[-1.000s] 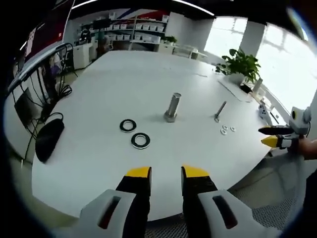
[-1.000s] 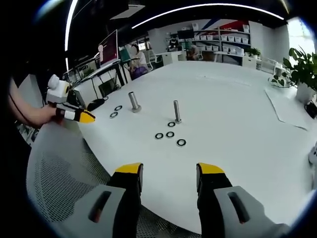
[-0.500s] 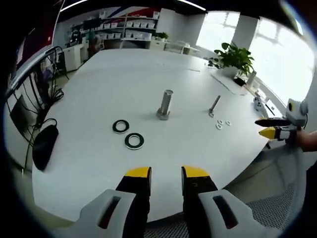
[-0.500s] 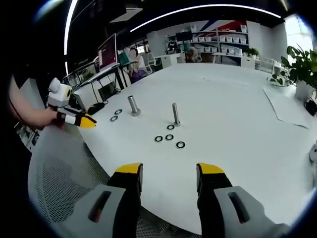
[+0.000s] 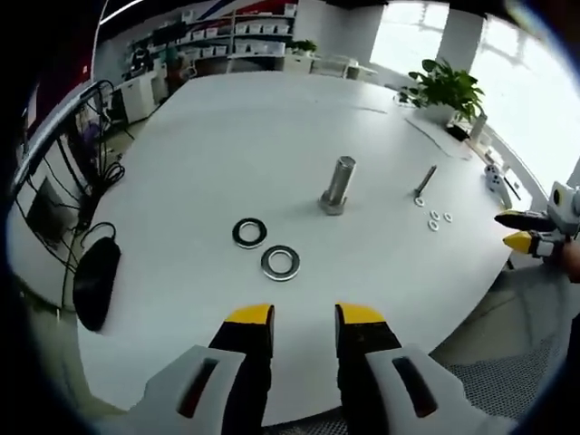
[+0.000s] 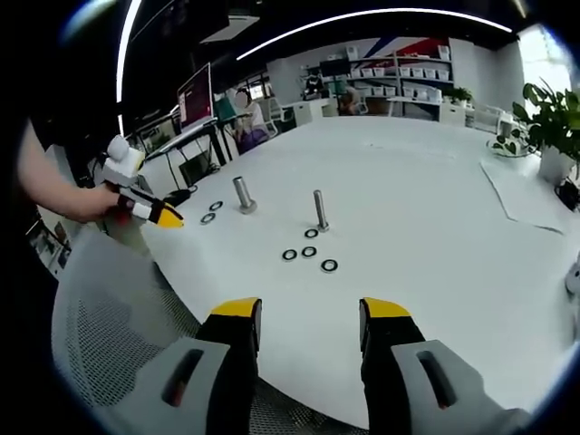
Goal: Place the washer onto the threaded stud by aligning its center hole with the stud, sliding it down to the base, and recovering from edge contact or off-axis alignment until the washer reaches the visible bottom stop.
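Hovering off the near edge of the white bench (image 5: pixel 227 136), the left claw (image 5: pixel 304 315) has its yellow-tipped jaws spread with nothing between them. Ahead of it at about 12 o'clock in the left gripper view lie two large washers (image 5: pixel 280 263), one just beyond the other and slightly toward 11 o'clock, both flat on the bench. Past them, toward 1 o'clock, the thick threaded stud (image 5: pixel 338 184) stands upright on its base, well apart from the washers. Farther toward 2 o'clock stands a thin stud (image 5: pixel 425 182) with three small washers (image 5: pixel 439 219) close by its foot. The right claw (image 5: pixel 524 229) shows at 3 o'clock in that view, held off the bench edge by a hand. In the right gripper view the right claw (image 6: pixel 310 314) also has its jaws spread and empty, hanging off the bench edge. There the three small washers (image 6: pixel 309 256) lie at 12 o'clock, near the thin stud (image 6: pixel 320 210), and the thick stud (image 6: pixel 242 195) stands toward 11 o'clock, with the left claw (image 6: pixel 166 217) at 10 o'clock.
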{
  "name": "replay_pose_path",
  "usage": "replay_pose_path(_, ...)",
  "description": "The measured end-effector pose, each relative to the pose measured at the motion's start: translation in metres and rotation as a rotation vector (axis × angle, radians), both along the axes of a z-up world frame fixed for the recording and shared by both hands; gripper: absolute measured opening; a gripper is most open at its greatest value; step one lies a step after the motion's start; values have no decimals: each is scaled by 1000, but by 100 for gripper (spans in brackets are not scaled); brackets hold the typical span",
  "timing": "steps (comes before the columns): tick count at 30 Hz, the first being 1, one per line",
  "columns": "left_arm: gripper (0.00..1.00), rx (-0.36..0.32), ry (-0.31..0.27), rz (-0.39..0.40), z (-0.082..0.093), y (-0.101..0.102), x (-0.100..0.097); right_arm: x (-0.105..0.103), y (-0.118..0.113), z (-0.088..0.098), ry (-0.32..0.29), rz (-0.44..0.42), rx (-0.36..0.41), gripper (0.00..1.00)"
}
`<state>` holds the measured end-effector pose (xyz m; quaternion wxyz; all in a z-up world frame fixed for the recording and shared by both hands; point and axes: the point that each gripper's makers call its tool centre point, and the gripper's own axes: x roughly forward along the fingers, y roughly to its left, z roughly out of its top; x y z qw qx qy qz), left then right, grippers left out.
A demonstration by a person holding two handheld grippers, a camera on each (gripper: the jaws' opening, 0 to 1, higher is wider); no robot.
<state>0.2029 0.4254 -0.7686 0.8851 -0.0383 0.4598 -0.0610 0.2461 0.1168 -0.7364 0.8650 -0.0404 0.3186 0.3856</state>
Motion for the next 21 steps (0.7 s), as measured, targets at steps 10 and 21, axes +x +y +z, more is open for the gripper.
replay_pose_path(10,30,44,112,-57,-14,8,14,0,0,0,-3,2,-4,46)
replay_pose_path(21,30,103,185,-141,-23,-2,33,1,-1,2,-7,-9,5,46)
